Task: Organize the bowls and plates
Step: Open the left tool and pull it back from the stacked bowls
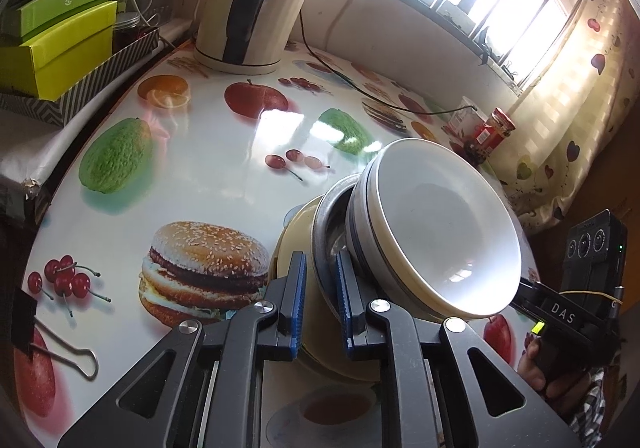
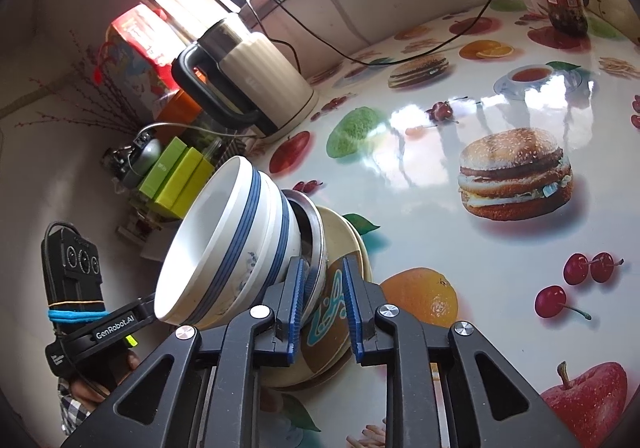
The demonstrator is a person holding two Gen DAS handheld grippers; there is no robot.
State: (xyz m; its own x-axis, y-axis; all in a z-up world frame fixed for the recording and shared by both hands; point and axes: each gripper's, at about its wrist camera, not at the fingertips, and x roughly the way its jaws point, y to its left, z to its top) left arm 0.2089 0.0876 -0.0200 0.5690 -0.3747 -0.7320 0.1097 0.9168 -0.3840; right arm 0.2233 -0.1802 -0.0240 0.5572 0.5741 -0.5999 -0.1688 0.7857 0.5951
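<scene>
Bowls nested in a stack (image 1: 436, 232) sit at the near edge of the fruit-printed tabletop (image 1: 224, 152), and we have one gripper on each side of it. Two white bowls with blue bands (image 2: 224, 248) rest inside a steel bowl (image 2: 316, 244), which sits in a cream plate (image 2: 352, 244) at the bottom; in both views the pile looks tilted, though the fisheye lenses may exaggerate that. Our left gripper (image 1: 322, 300) has its blue pads only slightly apart, straddling the steel rim and the cream plate's edge, and we cannot tell whether the pads press on them. Our right gripper (image 2: 322, 308) mirrors this from the opposite side, its narrow gap around the same rims, contact equally unclear. We judge that taking the lowest pieces from two sides lets the whole pile be handled as one unit. Kettle (image 1: 256, 4) and jar (image 1: 496, 128) stand well apart, leaving room.
</scene>
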